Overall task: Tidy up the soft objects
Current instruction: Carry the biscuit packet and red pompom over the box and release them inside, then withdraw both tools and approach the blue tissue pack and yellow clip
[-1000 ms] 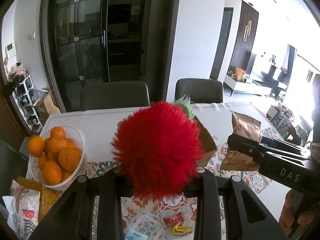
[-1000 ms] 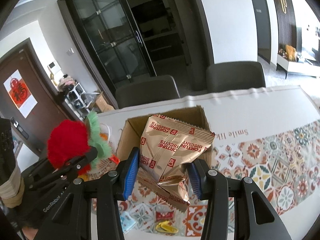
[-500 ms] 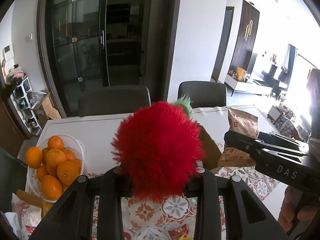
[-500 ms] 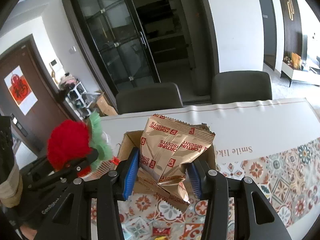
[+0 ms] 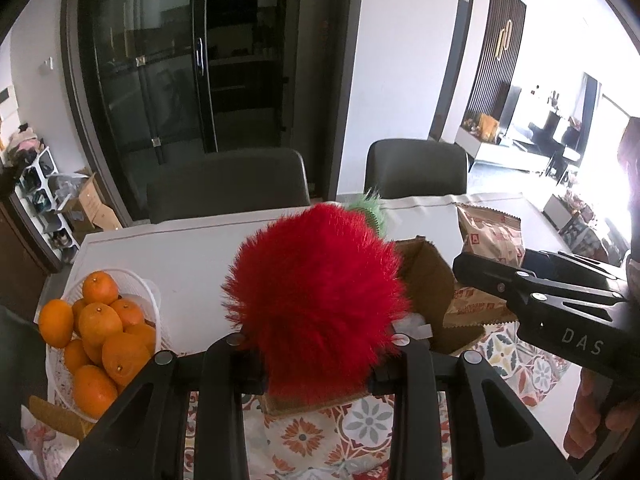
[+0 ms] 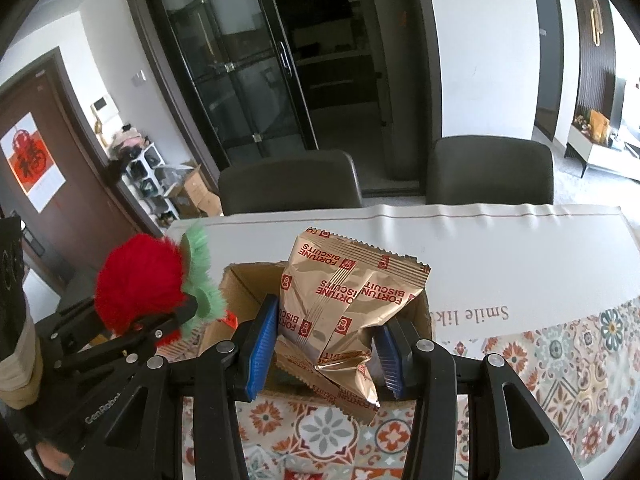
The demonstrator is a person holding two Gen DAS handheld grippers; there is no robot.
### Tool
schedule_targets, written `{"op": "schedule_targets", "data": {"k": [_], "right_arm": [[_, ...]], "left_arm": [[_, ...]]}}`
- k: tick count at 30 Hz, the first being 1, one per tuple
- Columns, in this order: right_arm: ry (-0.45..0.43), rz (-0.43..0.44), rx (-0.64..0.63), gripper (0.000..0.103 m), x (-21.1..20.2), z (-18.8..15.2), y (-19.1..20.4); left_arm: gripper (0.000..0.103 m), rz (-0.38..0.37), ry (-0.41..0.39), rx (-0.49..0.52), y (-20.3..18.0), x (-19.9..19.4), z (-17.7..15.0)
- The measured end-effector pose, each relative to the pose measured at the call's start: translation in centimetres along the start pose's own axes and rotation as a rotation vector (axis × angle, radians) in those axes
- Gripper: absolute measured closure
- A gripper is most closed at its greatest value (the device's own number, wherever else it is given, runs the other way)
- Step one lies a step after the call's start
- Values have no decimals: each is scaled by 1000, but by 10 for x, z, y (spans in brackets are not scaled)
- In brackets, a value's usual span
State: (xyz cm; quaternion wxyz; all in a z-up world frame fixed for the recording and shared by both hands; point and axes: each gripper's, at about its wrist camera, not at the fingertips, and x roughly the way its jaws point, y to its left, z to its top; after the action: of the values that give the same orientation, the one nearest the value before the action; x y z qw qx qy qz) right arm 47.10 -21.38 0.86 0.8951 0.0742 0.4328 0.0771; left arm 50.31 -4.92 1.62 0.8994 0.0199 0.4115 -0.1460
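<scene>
Nearest, L gripper [image 5: 320,354] is clamped on the red furry toy [image 5: 316,296], fur squashed btwn the jaws, green tuft [image 5: 370,208] at the far end. R gripper [image 6: 328,338] is clamped on the gold biscuit pack [image 6: 352,292], blue pads [image 6: 262,348] biting its lower half, pack upright and crumpled.

Just past both sits the open cardboard box [image 6: 240,292] on the patterned tablecloth [image 6: 560,352]. The pack hangs over the box mouth; the toy is at the box's L edge, partly over it.

Step in hand looks like dropping both into the box. To do it well: lower each load past the rim before letting go, one at a time so the grippers don't knock. Pack first, since it's already centred. Toy needs to shift further over the opening, or it may catch the flap [image 5: 430,280] and roll off.

Beyond, a white basket [image 5: 136,292] of oranges at the L, then bare table and two dark chairs.

Hard to see: box interior is mostly blocked by toy and pack, so contents and free room can't be told. L pads are buried in fur. Something pale under the R jaws inside the box, unclear what.
</scene>
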Motion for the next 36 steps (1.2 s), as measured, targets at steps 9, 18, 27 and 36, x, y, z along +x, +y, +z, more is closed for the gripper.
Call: {"op": "schedule_targets", "data": {"k": [9, 18, 27, 36], "right_arm": [[69, 7, -11, 56, 43, 6, -6], [184, 19, 9, 56, 87, -1, -20], [250, 39, 31, 44, 114, -7, -28], [196, -22, 52, 29, 95, -7, -26]], "left_arm": [[70, -6, 95, -1, 7, 43, -3], [69, -34, 223, 43, 1, 84, -17], [42, 13, 283, 83, -4, 98, -27], [34, 71, 206, 48, 5, 60, -34]]}}
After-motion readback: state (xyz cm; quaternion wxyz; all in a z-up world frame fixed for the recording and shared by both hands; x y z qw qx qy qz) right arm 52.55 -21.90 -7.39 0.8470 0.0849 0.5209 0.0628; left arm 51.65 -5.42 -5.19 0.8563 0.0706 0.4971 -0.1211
